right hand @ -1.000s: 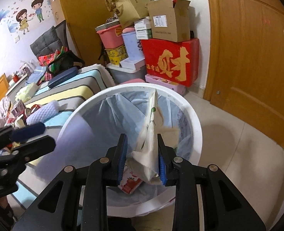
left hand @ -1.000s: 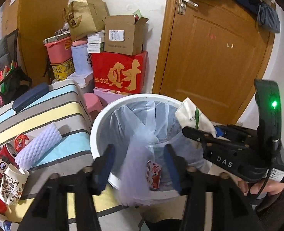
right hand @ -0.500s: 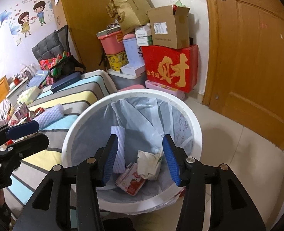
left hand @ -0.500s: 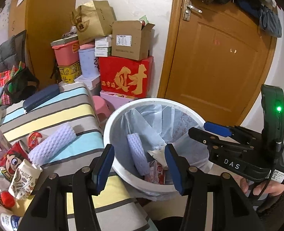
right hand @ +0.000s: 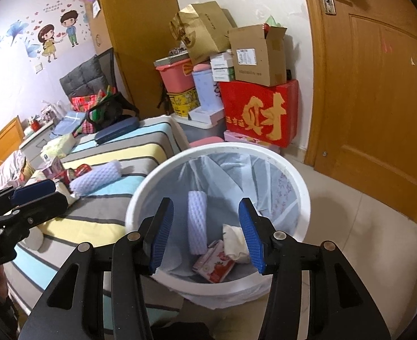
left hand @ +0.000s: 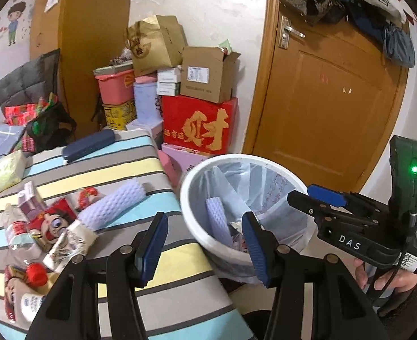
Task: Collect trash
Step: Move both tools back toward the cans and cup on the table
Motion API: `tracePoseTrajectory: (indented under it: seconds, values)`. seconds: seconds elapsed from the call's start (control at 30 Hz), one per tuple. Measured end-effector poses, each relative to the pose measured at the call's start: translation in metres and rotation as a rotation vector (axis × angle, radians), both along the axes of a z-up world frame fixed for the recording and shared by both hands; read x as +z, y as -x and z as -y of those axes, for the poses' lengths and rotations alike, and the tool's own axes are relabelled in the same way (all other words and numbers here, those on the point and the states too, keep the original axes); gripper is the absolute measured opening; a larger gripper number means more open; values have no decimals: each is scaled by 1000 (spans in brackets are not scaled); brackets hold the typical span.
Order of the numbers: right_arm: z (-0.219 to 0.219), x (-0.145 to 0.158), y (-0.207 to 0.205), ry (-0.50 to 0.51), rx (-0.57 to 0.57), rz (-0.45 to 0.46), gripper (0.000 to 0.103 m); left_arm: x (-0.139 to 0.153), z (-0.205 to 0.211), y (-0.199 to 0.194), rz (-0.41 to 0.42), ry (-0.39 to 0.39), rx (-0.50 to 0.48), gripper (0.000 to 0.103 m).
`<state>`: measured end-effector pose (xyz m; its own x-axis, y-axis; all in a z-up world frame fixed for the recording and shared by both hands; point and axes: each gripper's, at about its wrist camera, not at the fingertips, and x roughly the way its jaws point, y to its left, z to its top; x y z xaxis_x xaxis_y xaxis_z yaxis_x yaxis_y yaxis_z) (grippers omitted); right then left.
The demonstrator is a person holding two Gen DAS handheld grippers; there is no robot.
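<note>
Release confirmed: right tool (right hand: 205,235) had just opened, now empty; crumpled white paper wrapper (right hand: 235,242) lay inside white round plastic bin (right hand: 304,195); left tool (left hand: 205,250) apart, empty.

White trash bin (right hand: 299,187), pale blue translucent liner (right hand: 231,170). Inside: lilac foam roll (right hand: 197,223), dimpled; red-and-white strawberry-print carton (right hand: 214,265); cream crumpled wrapper (right hand: 233,240). Bedspread (left hand: 117,167), striped grey, sky blue, pale yellow and white with thin black lines. Near its bin-side edge: second lilac dimpled roll (left hand: 112,205); navy case (left hand: 88,145) toward the far corner. Red box (right hand: 260,112) with gold character. Gripper pads (right hand: 161,235) blue, ribbed.
</note>
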<state>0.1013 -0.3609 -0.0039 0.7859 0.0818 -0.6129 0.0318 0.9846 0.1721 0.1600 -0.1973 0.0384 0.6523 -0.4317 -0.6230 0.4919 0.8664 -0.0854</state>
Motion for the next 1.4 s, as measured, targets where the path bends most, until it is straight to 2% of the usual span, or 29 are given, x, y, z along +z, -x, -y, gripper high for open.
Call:
tracePoseTrajectory:
  seconds: [0.27,0.57,0.83,1.2,1.4]
  values:
    - [-23,9,10,-5,35,47,50,11,-36,23,62,-10,60,54]
    - [-58,10,16,-16,82,70,50,16,-90,42,78,11,133,54]
    - [-93,6,18,-32,153,68,50,14,-155,55,82,18,254,54]
    - [-146,-5,16,-38,274,35,50,-6,-241,67,35,24,410,55]
    - [-179,-10,17,-29,358,20,50,-22,-271,71,-5,35,457,55]
